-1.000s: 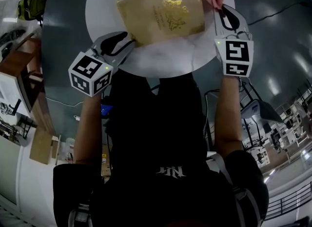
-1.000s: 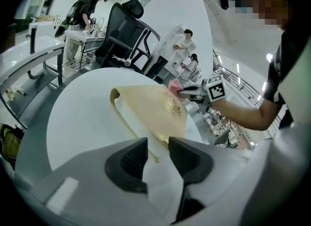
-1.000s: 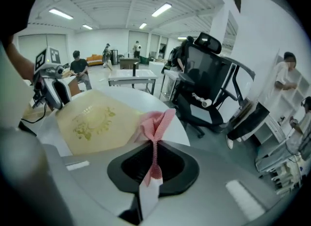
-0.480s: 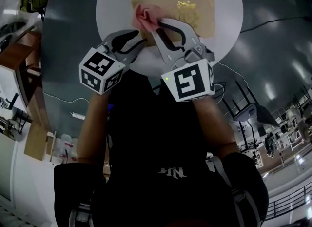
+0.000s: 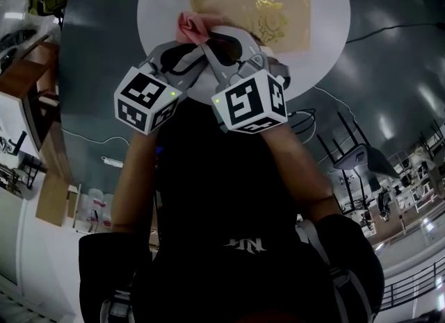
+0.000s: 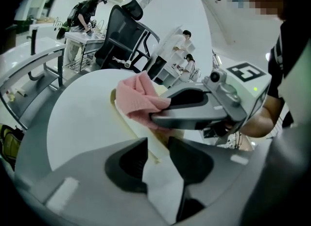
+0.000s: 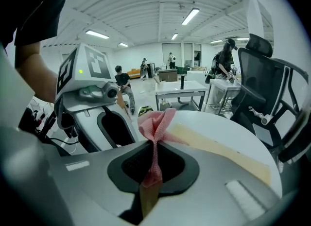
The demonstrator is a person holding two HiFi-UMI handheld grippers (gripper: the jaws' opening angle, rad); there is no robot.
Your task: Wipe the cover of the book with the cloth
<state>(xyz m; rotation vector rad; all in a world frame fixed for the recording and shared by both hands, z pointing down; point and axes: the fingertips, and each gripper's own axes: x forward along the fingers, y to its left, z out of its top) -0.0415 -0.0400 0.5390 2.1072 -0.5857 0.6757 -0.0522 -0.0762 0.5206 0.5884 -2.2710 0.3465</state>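
- Round white surface (image 5: 158, 10) up top, and the book (image 5: 254, 12) lies flat on its far half, cover up.
- That cover is plain gold with a brighter gilt crest (image 5: 270, 19) near the middle; no print can be read.
- From the left gripper view the book (image 6: 127, 119) shows a pale, thin edge running down toward the camera.
- Here's the cloth (image 5: 191, 28): pink, crumpled, sitting at the book's near left end, partly over the cover's edge.
- The right hand-held gripper (image 5: 208, 40) has it. In its own view the jaws of the right hand-held gripper (image 7: 154, 145) are clamped together on a thin pinch of cloth (image 7: 156, 123).
- The rest bunches up in a loose knot above the tips, with the gold cover (image 7: 221, 153) stretching away to the right behind it.
- The left hand-held gripper (image 5: 189, 54) sits just beside the right one, low on the surface's near left edge.
- In its own view the left hand-held gripper (image 6: 158, 149) has its jaws a narrow slit apart, with only white surface showing through the gap and nothing in its grip.
- The book's near corner ends right at the mouth of that gap; touching or not, I cannot tell.
- The two marker cubes sit side by side, nearly touching.
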